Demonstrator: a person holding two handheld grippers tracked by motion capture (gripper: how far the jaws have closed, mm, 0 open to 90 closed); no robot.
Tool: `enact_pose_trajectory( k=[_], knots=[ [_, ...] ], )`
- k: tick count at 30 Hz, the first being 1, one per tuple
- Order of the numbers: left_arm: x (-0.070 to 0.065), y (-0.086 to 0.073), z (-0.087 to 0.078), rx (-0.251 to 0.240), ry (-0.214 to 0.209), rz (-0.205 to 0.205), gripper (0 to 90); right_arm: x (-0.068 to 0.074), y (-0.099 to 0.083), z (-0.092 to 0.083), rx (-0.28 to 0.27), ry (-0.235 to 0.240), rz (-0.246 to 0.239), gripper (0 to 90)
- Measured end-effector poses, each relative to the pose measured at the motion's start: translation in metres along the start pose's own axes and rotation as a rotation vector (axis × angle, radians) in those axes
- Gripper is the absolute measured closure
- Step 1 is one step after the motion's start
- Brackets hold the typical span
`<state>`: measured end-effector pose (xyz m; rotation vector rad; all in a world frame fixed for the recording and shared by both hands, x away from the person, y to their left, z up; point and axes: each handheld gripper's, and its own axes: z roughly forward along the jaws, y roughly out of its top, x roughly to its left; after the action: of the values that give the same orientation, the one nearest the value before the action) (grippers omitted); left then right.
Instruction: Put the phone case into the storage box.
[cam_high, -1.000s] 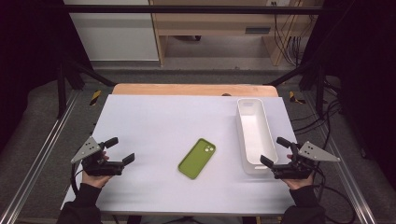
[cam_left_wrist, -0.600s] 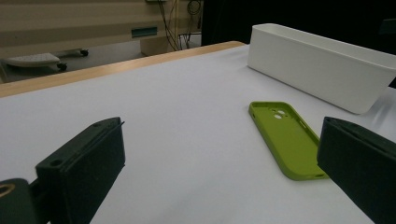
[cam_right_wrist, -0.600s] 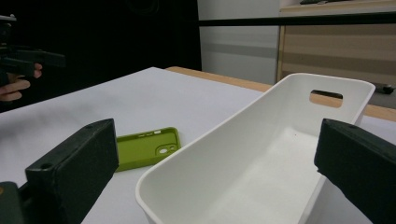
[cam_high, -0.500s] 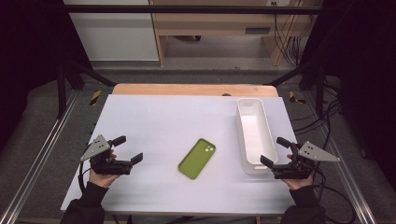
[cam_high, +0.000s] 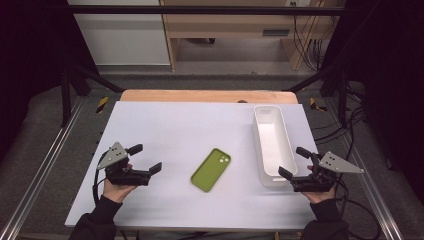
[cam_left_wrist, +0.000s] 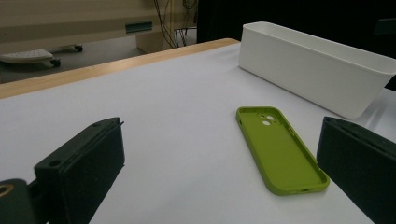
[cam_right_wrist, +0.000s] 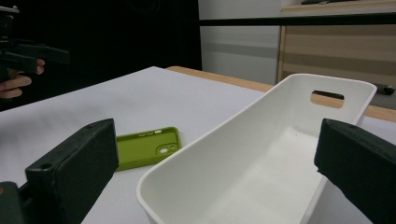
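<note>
A green phone case lies hollow side up near the middle of the white table top; it also lies ahead of the jaws in the left gripper view and low at left in the right gripper view. My left gripper stands open at the table's left, apart from the case, with nothing between its jaws. My right gripper is open at the near end of a long white bin, whose empty inside lies just beyond its jaws.
The white bin runs front to back along the table's right side. A wooden strip edges the far side of the table. Metal rails flank the table, and cables trail at the right.
My left gripper has moved to the right and a little forward, toward the green case. The right gripper, the case and the bin have stayed put.
</note>
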<state>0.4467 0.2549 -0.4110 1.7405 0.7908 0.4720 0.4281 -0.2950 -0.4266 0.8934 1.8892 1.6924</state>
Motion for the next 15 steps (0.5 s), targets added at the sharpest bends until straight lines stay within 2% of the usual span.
enact_pose_trajectory(
  k=[15],
  knots=[
    [-0.015,0.008,0.011,0.020,-0.005,-0.002,0.6,0.000,0.000,0.001,0.006,-0.001,-0.004,0.1]
  ],
)
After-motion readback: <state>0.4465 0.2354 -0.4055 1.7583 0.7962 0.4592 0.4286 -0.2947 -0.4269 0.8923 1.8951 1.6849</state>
